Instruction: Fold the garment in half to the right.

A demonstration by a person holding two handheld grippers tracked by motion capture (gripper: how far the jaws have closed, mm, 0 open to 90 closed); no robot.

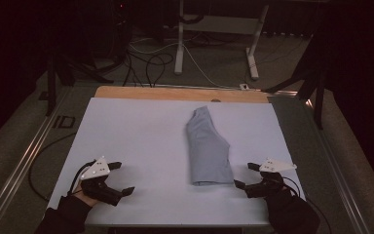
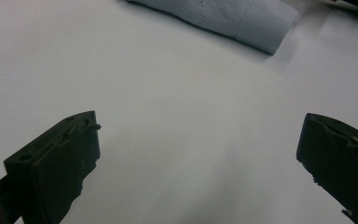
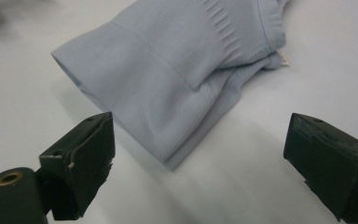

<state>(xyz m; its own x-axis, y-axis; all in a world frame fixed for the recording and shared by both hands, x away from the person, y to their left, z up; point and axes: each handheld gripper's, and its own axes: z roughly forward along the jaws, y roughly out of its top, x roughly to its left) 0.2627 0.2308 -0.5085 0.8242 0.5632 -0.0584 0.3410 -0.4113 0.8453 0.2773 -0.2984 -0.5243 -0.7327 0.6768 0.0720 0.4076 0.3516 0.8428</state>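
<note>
A folded pale-blue garment [image 1: 207, 148] lies on the white sheet [image 1: 141, 141] right of the middle, its near end by the front edge. My right gripper [image 1: 247, 176] stands open just right of that near end, not touching it; in the right gripper view the garment [image 3: 177, 79] lies close ahead of my right gripper [image 3: 198, 154]. My left gripper [image 1: 121, 178] rests open at the front left, far from the cloth. In the left gripper view the garment [image 2: 233, 18] lies at the top, well beyond my left gripper [image 2: 198, 154], which has nothing between its fingers.
The white sheet covers a wooden tabletop [image 1: 175, 92] whose far edge shows. Metal rails [image 1: 24, 161] run along both sides of the table. Beyond it are cables on the floor [image 1: 146, 61] and a white desk frame [image 1: 214, 34].
</note>
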